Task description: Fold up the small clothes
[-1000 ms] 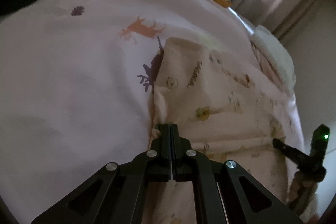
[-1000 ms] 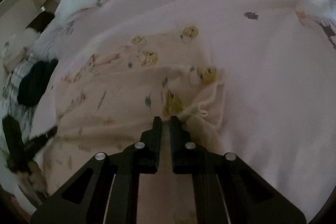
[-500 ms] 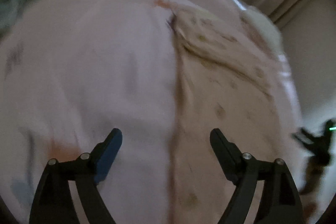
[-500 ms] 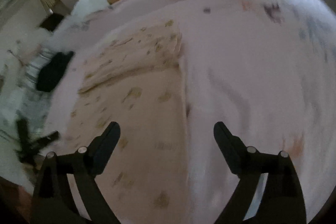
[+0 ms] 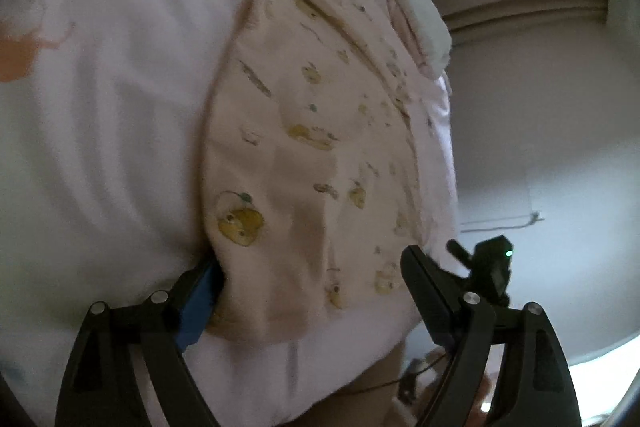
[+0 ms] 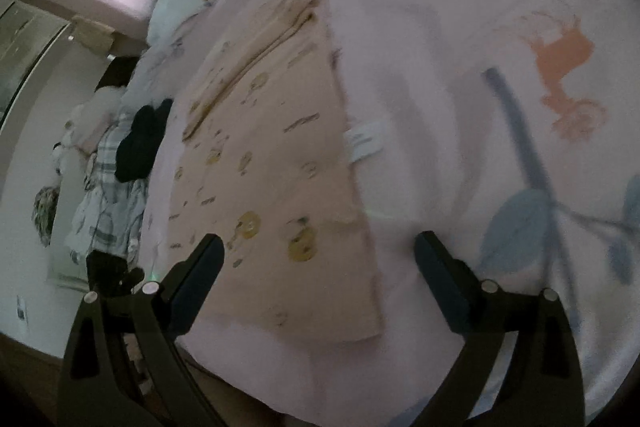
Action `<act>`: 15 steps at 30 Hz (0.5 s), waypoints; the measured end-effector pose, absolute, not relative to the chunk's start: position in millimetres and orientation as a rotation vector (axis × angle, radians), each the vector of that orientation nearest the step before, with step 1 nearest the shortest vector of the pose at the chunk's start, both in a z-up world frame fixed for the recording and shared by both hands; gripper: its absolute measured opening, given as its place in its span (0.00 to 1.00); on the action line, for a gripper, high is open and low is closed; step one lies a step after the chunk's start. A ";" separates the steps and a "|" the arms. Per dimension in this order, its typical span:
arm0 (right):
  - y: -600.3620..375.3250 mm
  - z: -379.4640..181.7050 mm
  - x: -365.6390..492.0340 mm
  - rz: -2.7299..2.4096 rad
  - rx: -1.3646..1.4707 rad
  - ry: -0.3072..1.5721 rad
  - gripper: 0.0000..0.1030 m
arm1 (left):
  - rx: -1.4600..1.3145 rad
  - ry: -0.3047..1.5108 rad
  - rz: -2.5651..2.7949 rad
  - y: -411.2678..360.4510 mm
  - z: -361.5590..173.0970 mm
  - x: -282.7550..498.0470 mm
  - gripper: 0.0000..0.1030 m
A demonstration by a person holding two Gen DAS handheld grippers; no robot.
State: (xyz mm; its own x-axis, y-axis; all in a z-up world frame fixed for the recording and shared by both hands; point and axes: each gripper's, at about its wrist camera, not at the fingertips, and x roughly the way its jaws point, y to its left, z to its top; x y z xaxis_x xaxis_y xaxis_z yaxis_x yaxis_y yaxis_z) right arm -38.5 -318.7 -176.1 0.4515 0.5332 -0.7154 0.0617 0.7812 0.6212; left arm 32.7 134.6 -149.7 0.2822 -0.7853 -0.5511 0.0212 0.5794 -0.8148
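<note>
Both hand-held grippers, left (image 5: 308, 287) and right (image 6: 316, 267), gape wide and grip nothing, having just released the folded bear-print garment (image 5: 304, 131) lying flat at twelve o'clock on the bed (image 6: 460, 27).

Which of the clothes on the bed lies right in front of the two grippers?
The peach bear-print garment, spread flat at the bed's near edge. The black garment and the plaid one lie off at the bed's side.

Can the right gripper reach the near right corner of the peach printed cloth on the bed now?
Probably yes. The right gripper is open, the peach printed cloth lies flat just ahead, and nothing covers that corner.
</note>
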 end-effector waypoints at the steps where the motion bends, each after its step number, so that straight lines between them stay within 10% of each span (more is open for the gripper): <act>1: -315.8 -176.9 -41.9 0.337 0.641 1.077 0.94 | -0.820 1.174 -0.643 133.7 -149.9 32.2 0.82; 10: -305.2 -183.2 -55.6 0.441 0.820 1.051 0.92 | -0.993 1.197 -0.751 121.0 -162.8 25.5 0.72; 15: -301.0 -192.2 -52.0 0.467 0.949 1.052 0.58 | -0.992 1.194 -0.640 118.2 -165.8 42.5 0.37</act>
